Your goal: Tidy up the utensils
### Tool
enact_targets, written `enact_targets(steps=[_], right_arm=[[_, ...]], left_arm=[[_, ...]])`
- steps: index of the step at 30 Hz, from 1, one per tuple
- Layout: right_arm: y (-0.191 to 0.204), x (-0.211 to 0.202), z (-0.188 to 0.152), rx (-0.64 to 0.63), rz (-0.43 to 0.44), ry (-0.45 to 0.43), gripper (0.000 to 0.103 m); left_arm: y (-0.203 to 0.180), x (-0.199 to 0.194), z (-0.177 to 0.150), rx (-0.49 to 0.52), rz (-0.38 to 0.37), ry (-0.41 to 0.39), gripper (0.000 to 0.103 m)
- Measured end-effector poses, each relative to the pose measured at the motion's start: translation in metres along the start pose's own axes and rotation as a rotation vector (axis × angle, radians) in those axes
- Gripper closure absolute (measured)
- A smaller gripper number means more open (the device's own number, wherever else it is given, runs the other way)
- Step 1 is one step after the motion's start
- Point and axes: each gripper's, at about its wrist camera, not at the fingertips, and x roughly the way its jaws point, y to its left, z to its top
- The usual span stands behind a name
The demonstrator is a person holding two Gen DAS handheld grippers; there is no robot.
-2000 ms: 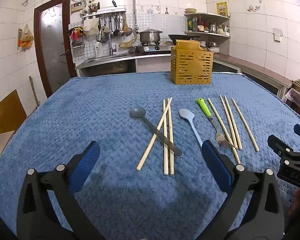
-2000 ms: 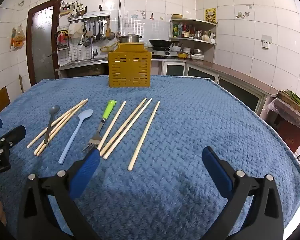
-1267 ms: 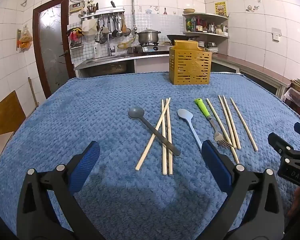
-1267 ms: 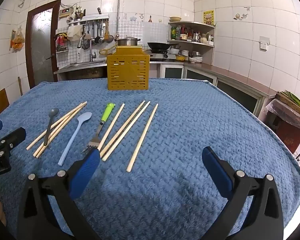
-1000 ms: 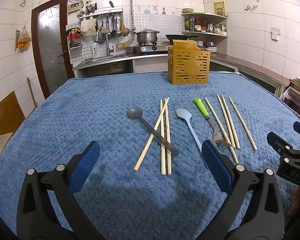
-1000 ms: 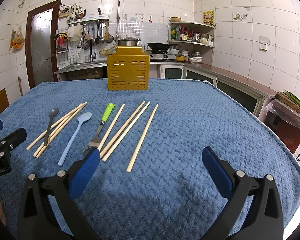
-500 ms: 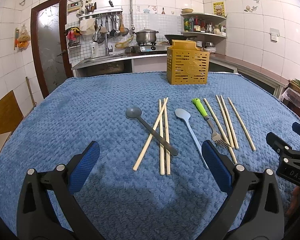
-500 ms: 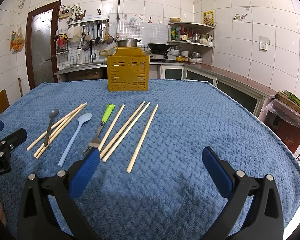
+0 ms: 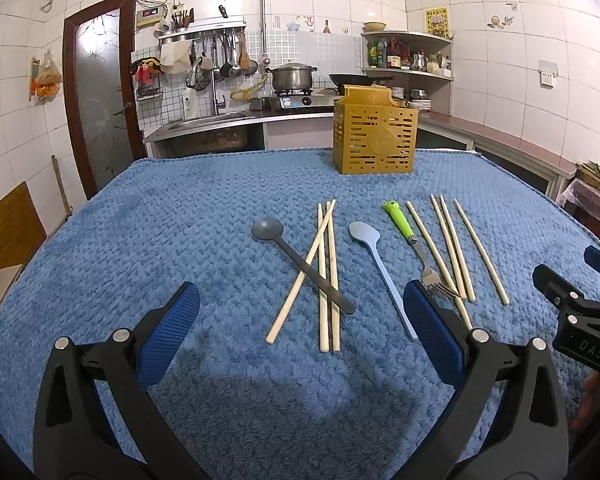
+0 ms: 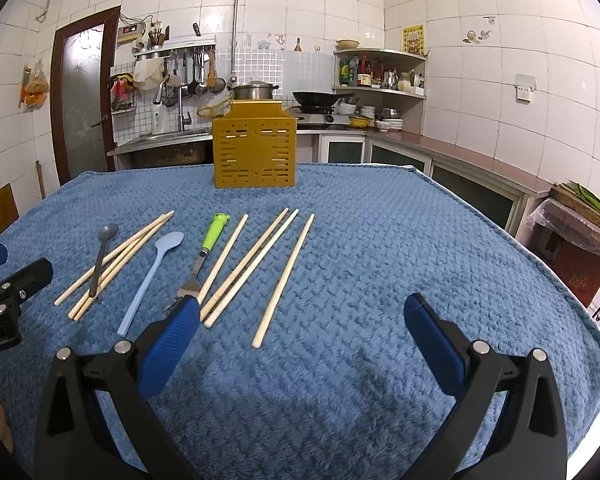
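Left wrist view: utensils lie loose on a blue textured table cloth [image 9: 160, 232]; both claws are spread apart and empty.

Left gripper [image 9: 300, 328] hovers low over the near cloth, blue pads wide. Ahead of it a dark grey plastic spoon [image 9: 300, 262] lies diagonally across three pale wooden chopsticks [image 9: 327, 264]. Just right of these lies a light blue plastic spoon [image 9: 380, 268], then a green-handled metal fork [image 9: 414, 246], its tines touching one of four more wooden chopsticks [image 9: 452, 248]. Perforated mustard-yellow plastic utensil holder [image 9: 374, 136] stands upright at the far edge, well apart from the utensils. Right gripper [image 10: 300, 328] hovers over bare cloth, its left pad just in front of the fork's tines.
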Motion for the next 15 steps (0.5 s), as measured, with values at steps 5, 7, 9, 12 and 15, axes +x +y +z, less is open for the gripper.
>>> enact_targets(steps=[5, 7, 9, 12, 15], right_arm=[[0.0002, -0.0004, 0.0001, 0.001, -0.001, -0.004, 0.004], [0.0003, -0.0003, 0.0001, 0.001, -0.001, -0.003, 0.003], [0.0003, -0.0006, -0.0001, 0.001, -0.001, -0.005, 0.004], [-0.0001, -0.001, -0.0001, 0.001, -0.001, -0.006, 0.004], [-0.0001, -0.0008, 0.0, 0.002, -0.001, -0.006, 0.004]], left_arm=[[0.0006, -0.0005, -0.0002, -0.001, 0.001, -0.002, 0.005], [0.0008, -0.0007, -0.0001, -0.001, 0.001, -0.003, 0.005], [0.0008, -0.0009, 0.0, -0.001, 0.001, -0.004, 0.005], [0.0007, -0.0007, 0.0, 0.0, 0.001, -0.003, 0.005], [0.001, -0.0007, 0.0002, -0.001, 0.001, -0.004, 0.005]])
